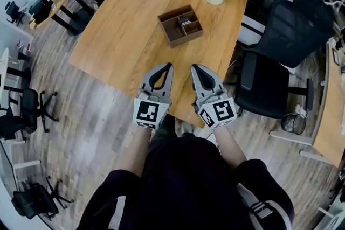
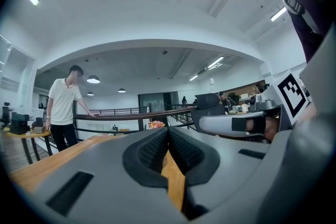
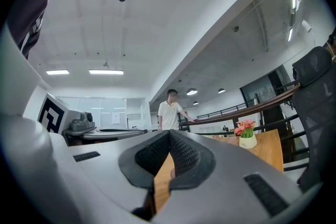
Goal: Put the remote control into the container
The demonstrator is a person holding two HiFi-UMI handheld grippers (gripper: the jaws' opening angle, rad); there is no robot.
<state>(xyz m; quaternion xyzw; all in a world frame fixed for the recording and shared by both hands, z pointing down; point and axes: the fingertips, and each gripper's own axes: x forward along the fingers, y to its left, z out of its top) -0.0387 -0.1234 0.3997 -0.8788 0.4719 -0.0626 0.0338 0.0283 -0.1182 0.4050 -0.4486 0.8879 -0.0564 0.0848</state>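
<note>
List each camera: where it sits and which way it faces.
Head view: on the person's head, facing steeply down at the table and container; shows both forearms, the left gripper and the right gripper.
Left gripper view: on the left gripper, looking low across the table along its shut jaws; the right gripper shows at right.
Right gripper view: on the right gripper, along its shut jaws; the left gripper shows at left.
Shared: both gripper views show the flower pot and a standing person in white.
</note>
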